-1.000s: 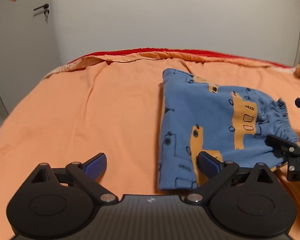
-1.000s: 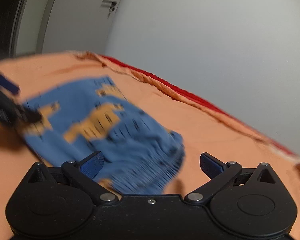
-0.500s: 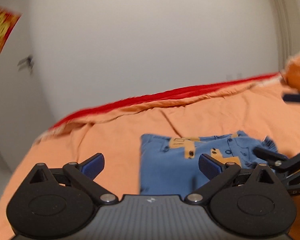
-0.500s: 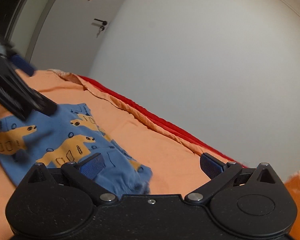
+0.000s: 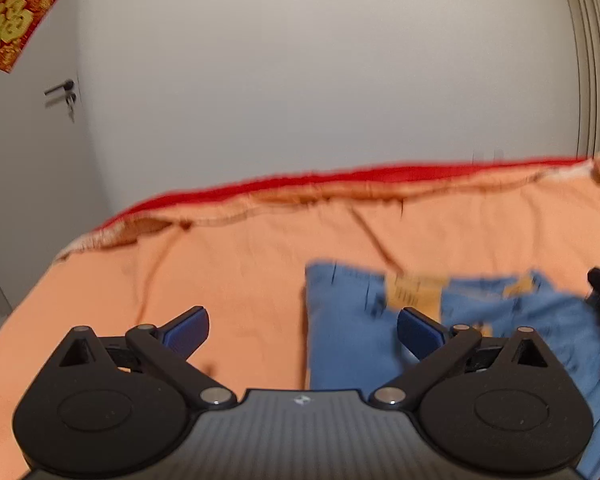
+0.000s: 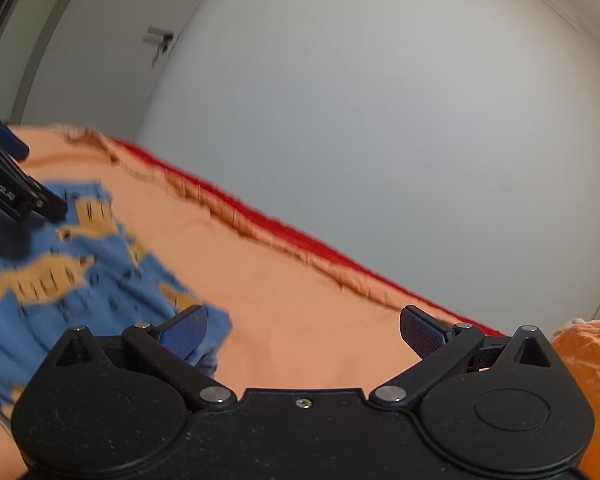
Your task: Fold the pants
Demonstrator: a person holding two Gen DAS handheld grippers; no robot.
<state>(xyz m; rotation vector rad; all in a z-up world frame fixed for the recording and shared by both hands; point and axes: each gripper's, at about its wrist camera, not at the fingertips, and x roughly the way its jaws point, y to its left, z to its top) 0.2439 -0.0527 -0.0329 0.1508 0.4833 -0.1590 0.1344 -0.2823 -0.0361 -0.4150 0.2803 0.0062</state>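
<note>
A: Where were the pants (image 5: 352, 336) at that moment?

B: They lay on the bed (image 5: 228, 264), on the orange sheet, already folded into a compact blue block with yellow print. In the left view they were right of centre, and their left edge looked straight. In the right view they were at the left side, with the gathered waistband end nearest that camera.

A: And the claws?

B: The left claw (image 5: 303, 330) was released, its jaws wide apart, with nothing between them. Its right finger (image 5: 418, 334) stood in front of the pants, but I could not tell if it touched the cloth. The right claw (image 6: 303, 330) was also released and empty. Its left finger (image 6: 182, 334) was over the waistband end; contact was not clear there either. Both views were blurred.

A: What could go wrong from here?

B: I think the fold looked nearly finished, so the main danger was to disturb it. If a finger caught the loose waistband while moving, it could drag the top layer and open the fold. Also, the two claws were near each other over the pants; the right claw showed at the right edge of the left view. A careless move could make them collide. The soft sheet could wrinkle and pull the pants crooked.
</note>
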